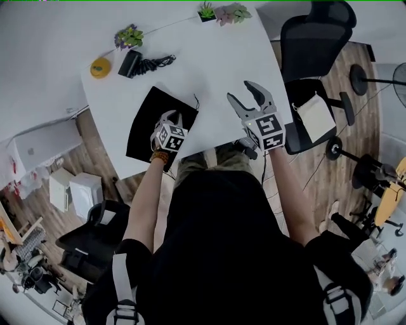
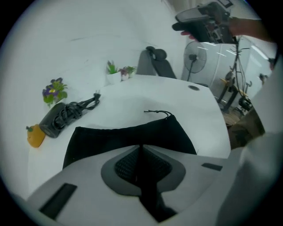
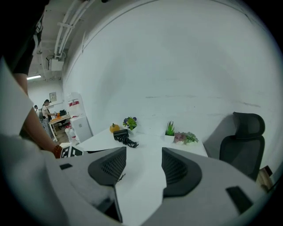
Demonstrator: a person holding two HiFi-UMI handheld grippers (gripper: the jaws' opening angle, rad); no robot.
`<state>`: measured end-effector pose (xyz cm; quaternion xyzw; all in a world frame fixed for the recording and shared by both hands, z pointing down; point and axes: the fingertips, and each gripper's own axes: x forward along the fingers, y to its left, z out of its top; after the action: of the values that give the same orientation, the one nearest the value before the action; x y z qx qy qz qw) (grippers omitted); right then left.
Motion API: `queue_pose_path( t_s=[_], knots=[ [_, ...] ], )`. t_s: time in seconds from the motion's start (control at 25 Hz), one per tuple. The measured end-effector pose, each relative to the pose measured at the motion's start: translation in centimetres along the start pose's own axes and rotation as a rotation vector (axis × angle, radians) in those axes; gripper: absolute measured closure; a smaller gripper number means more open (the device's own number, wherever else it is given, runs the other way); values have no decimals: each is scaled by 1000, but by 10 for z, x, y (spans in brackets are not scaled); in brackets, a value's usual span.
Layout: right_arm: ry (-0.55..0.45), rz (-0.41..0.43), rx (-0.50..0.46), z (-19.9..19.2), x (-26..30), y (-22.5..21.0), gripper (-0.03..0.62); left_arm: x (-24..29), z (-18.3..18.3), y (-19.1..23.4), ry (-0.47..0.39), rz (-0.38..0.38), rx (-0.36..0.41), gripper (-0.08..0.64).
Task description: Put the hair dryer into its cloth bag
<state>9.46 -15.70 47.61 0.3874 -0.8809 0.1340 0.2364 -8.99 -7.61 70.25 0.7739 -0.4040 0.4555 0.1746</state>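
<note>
The black cloth bag (image 1: 147, 122) lies flat on the white table (image 1: 216, 57), drawstring end towards the table's middle. My left gripper (image 1: 172, 117) is down on the bag's near right part. In the left gripper view its pads (image 2: 126, 167) stand almost together at the bag's (image 2: 128, 134) near edge, apparently pinching the cloth. The black hair dryer (image 1: 130, 63) with its coiled cord lies at the far left, also in the left gripper view (image 2: 57, 117) and the right gripper view (image 3: 120, 134). My right gripper (image 1: 241, 90) hovers open and empty over bare table right of the bag (image 3: 142, 167).
An orange ornament (image 1: 99, 67) and a small purple flower pot (image 1: 129, 37) sit beside the dryer. Two more small plants (image 1: 222, 13) stand at the far edge. A black office chair (image 1: 314, 38) is right of the table, with a white cloth on its seat (image 1: 315, 117).
</note>
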Motion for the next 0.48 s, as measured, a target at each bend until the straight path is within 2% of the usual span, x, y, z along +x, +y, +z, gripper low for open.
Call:
queue_pose_path(
  t_s=[0.16,0.24,0.28,0.36,0.48],
  knots=[
    [3,-65,16,-8,-15,13,342,-3,5,-62,-67,-255,245,518],
    [4,-93,21,-11,-23,21,342,-10,1,-84,-72,-356,380,518],
    [5,-105,20,-13,-29,25,342,-15,-1,-91,-72,-390,411,515],
    [3,-126,17,-16,-40,35,342,-28,3,-87,-99,-389,376,451],
    [-10,-150,16,-16,-52,41,342,-37,24,-53,-161,-267,186,441]
  ],
)
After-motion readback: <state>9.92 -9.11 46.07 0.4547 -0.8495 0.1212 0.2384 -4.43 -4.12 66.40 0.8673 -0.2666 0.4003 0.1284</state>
